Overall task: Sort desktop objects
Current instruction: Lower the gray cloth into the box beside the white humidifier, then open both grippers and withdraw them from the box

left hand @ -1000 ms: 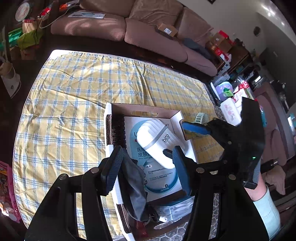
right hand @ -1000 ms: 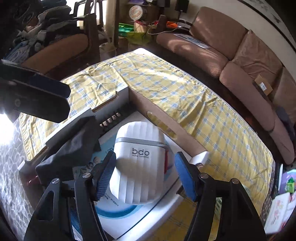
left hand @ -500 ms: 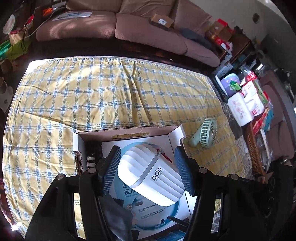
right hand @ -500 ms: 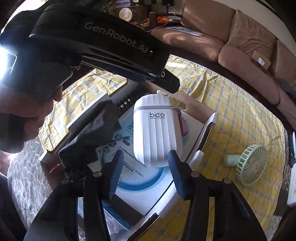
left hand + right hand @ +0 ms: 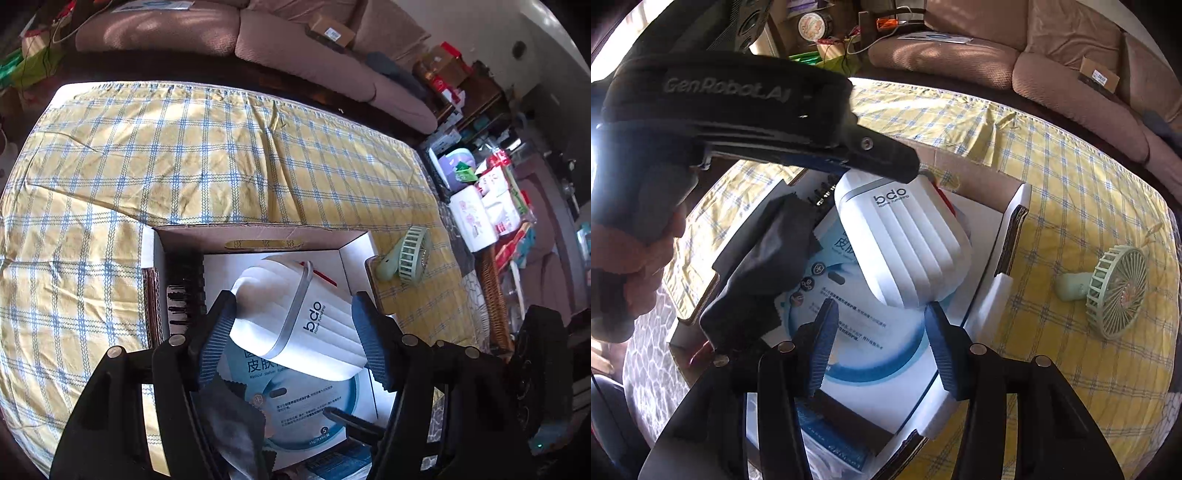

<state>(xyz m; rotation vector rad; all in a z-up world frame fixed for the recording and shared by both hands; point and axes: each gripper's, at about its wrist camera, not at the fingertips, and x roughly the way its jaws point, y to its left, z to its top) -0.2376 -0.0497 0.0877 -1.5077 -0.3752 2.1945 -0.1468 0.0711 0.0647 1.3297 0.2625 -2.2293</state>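
A white ribbed "bdo" case lies in an open cardboard box on top of a white and blue package. A dark cloth and a black comb lie at the box's left side. My left gripper is open, its fingers on either side of the case, not visibly pressing it. My right gripper is open just short of the case's near end. A green handheld fan lies on the tablecloth right of the box.
The table carries a yellow and blue checked cloth. A brown sofa runs along the far side. Packages and a basket crowd the floor at the right. The left gripper's body fills the upper left of the right wrist view.
The left gripper swung from the dark cloth over to the white case and now straddles it. The right gripper backed off from around the case toward its near end and narrowed a little.
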